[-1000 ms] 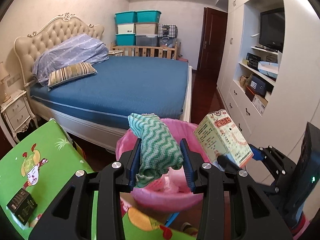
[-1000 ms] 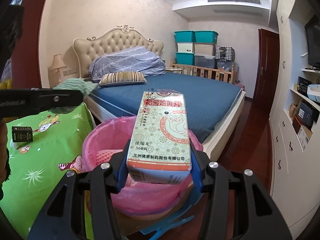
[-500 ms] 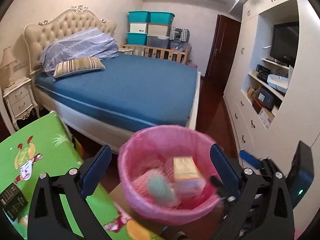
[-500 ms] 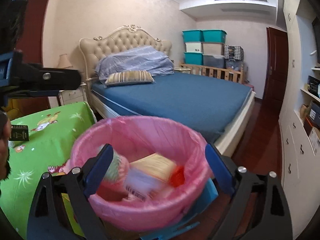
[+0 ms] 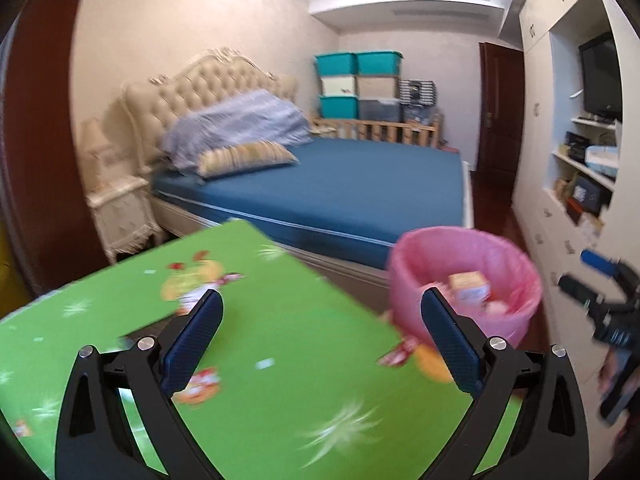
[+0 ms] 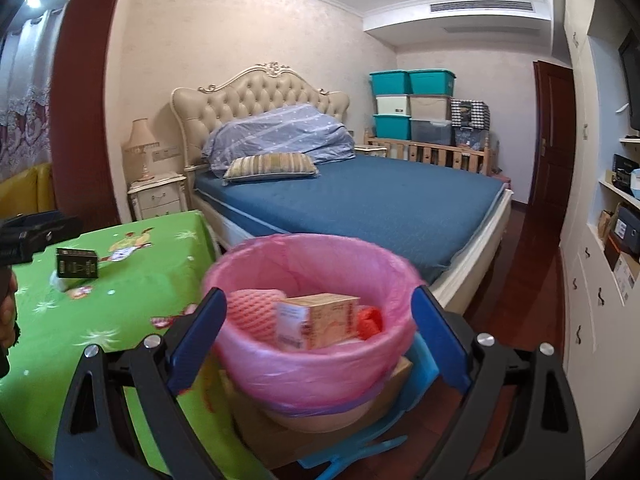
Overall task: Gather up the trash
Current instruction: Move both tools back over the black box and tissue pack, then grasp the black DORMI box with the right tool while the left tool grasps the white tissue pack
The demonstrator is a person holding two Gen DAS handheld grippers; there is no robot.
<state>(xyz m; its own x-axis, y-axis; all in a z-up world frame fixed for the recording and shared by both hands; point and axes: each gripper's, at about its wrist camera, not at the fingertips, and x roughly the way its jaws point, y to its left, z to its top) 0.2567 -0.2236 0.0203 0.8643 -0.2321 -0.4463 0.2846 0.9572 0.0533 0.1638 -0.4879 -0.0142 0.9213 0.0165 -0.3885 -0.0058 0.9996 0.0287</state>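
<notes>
Both hand-held grippers are released and empty. The left hand-held gripper (image 5: 320, 320) hangs over the green surface (image 5: 280, 400), whose far edge lies ahead and the pink-lined bin (image 6: 312, 344) to its right. The right hand-held gripper (image 6: 318, 316) brackets the bin, where the carton (image 6: 320, 320) lies. A black box (image 6: 77, 263) sits leftward; the bed (image 6: 360, 200) blocks beyond.

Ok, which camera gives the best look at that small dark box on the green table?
The right wrist view: the small dark box sits sharp and unobstructed on the green table. The left wrist view is motion-blurred, and the box cannot be made out there.
</notes>
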